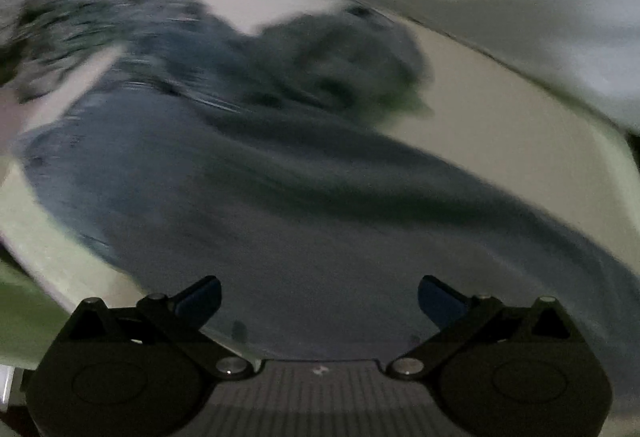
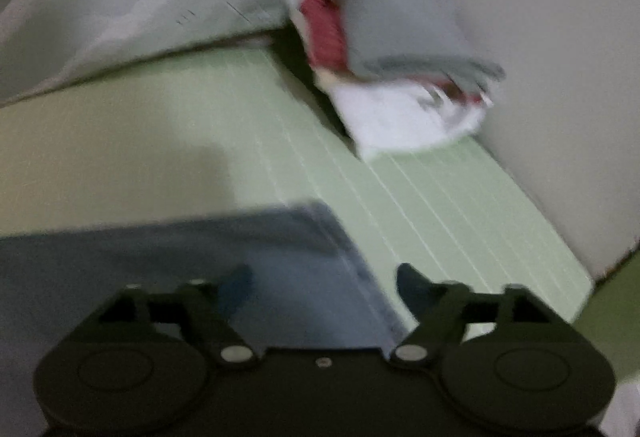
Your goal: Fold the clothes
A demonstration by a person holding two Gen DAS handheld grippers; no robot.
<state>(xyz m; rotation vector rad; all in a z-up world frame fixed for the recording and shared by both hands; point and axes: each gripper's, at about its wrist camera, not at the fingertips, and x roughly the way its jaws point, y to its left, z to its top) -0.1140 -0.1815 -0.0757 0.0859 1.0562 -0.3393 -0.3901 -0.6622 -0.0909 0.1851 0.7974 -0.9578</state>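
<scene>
**Both tools apart over a blue-grey garment**

The surface (image 2: 140, 141) is pale green with thin light lines running along it, set against a pale wall (image 2: 552, 57). Both views are smeared by motion, so fine detail is lost.

In the left wrist view, a blue-grey garment (image 1: 248, 205) sprawls across the surface from the left edge down to the lower right, rumpled, with a long dark fold running diagonally through it. A bunched, darker lump of cloth (image 1: 340, 65) lies at its far end; I cannot tell whether it is part of the same piece. The left tool (image 1: 319, 295) hangs just over the near part of the garment, its blue-tipped fingers (image 1: 200, 299) spread wide with only cloth showing between them. Whether they touch the fabric I cannot tell.

In the right wrist view, the garment (image 2: 160, 257) shows a flat stretch with a straight edge and a squared corner, lying on the green surface. The right tool (image 2: 322, 287) sits over that edge, fingers (image 2: 416, 287) apart, one above the cloth and the other above bare surface. Further right and back, by the wall, lies a pile (image 2: 400, 77): grey cloth on top, red in the middle, white beneath.
</scene>
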